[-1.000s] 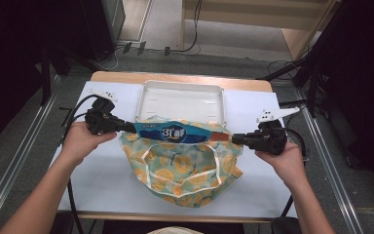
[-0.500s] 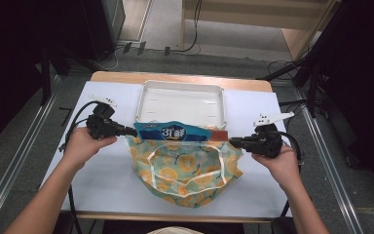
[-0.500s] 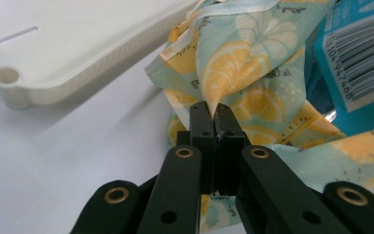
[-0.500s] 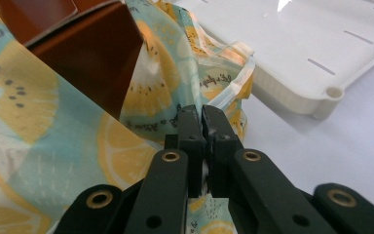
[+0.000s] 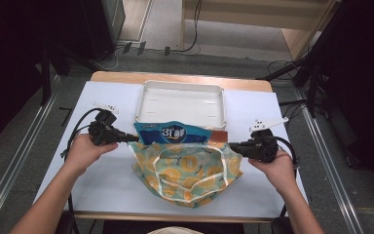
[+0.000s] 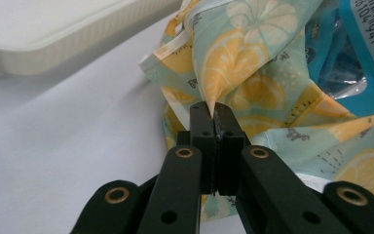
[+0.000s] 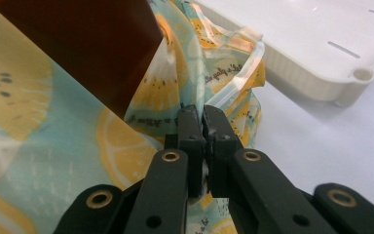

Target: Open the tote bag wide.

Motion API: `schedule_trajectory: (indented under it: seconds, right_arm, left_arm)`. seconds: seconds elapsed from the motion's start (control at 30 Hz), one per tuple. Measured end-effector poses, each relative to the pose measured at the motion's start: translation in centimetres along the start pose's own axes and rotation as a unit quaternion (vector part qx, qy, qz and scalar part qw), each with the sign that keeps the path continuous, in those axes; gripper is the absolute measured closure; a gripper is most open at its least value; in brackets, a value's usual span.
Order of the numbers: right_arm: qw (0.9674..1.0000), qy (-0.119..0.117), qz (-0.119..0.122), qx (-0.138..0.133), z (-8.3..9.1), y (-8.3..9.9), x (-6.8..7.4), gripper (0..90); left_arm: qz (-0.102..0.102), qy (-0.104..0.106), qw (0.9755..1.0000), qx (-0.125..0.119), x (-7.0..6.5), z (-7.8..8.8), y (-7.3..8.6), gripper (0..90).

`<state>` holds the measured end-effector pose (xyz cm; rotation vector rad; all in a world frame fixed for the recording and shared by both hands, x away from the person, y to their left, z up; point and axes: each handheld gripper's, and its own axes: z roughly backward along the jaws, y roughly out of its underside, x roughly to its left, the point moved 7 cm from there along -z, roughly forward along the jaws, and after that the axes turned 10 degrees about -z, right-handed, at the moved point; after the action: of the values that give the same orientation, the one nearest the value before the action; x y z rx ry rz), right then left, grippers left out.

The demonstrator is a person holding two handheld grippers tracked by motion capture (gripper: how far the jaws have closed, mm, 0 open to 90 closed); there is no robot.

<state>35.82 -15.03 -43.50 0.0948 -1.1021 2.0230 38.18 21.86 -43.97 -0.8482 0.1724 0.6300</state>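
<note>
Lemon-print bag (image 5: 187, 168) is hanging between my two claws, sinking lower toward the table (image 5: 107, 183) than a second ago. My left claw (image 5: 135, 139) and right claw (image 5: 232, 145) are each clamping one edge of its mouth. One blue packet (image 5: 173, 132) and one brown packet (image 5: 217, 135) are sticking out just ahead, before one white tray (image 5: 181, 101).

White tray (image 5: 181, 103) on pale table (image 5: 102, 185)

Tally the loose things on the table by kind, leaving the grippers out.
Lemon-print fabric bag: 1
Blue snack packet: 1
Reddish-brown packet: 1
White tray: 1
Total: 4
</note>
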Motion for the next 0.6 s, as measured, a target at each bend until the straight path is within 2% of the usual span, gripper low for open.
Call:
schedule_trajectory:
  seconds: [0.17, 0.33, 0.53, 0.6]
  right_arm:
    - [0.9999, 0.010, 0.010, 0.001, 0.4, 0.3, 0.0, 88.9]
    - [0.9997, 0.012, 0.005, -0.021, 1.8, 0.4, -0.2, 89.0]
    - [0.9997, 0.018, 0.015, -0.004, 0.9, 1.0, -0.1, 88.9]
    - [0.9998, 0.015, 0.007, -0.008, 0.6, 0.8, -0.4, 88.9]
  left_arm:
    - [-0.001, 0.010, 0.9999, -0.004, -0.4, -0.1, 0.1, 90.0]
    - [-0.004, 0.011, 0.9999, 0.005, -0.8, -0.2, 0.4, 90.0]
    - [-0.002, 0.008, 0.9999, 0.012, -0.6, -0.7, 0.6, 90.0]
    - [0.001, 0.007, 0.9999, 0.013, -0.5, -0.9, 0.7, 90.0]
